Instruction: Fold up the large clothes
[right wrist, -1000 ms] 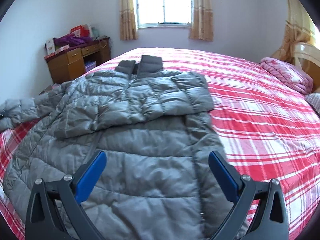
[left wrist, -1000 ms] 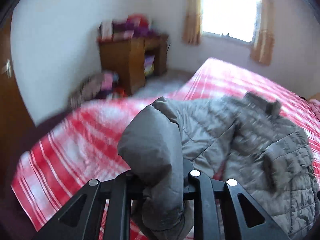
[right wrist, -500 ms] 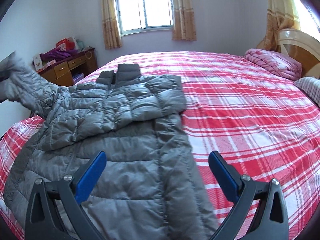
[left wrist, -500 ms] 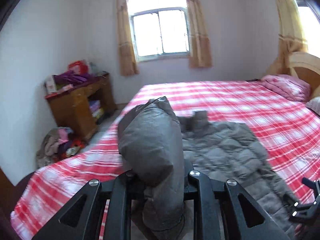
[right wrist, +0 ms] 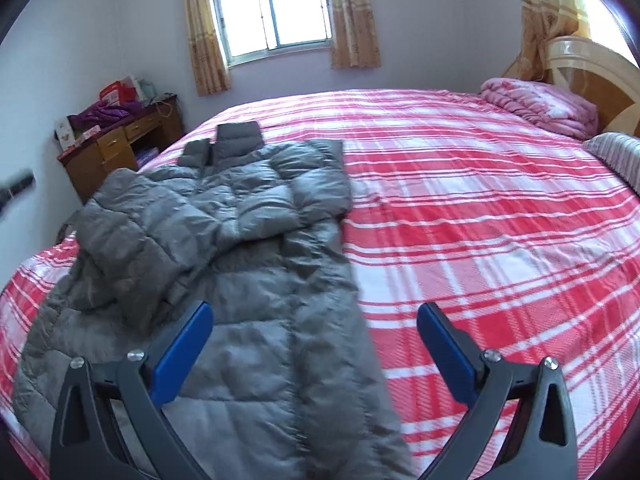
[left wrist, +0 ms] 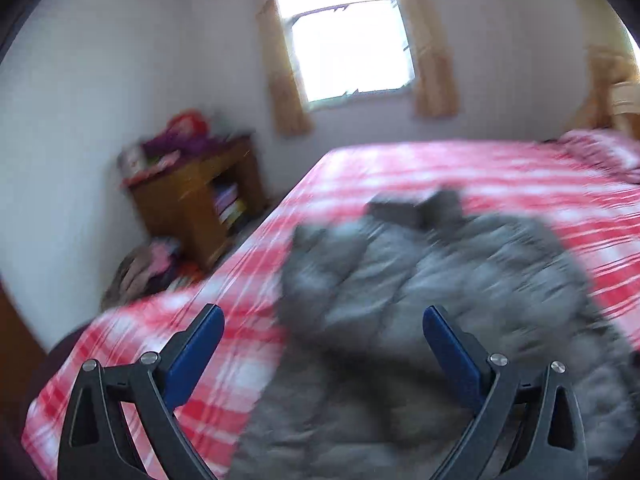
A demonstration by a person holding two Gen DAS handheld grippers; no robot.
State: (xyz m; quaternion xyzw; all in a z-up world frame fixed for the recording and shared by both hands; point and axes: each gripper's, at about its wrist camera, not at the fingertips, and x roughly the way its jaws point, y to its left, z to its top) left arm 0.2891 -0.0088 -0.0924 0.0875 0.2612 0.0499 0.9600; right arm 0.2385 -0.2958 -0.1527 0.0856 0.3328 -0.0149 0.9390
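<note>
With both sleeves laid across its chest to narrow it, the grey jacket lies along the bed's left edge, left gripper fingers opening empty, right gripper wide, empty.

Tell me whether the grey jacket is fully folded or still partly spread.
Partly folded: in the right wrist view both sleeves lie across the grey jacket, but its body stretches full length on the bed.

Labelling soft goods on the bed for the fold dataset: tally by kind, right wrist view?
Grey puffer jacket: 1
Pink folded quilt: 1
Striped pillow: 1
Red plaid bedsheet: 1
Total: 4
</note>
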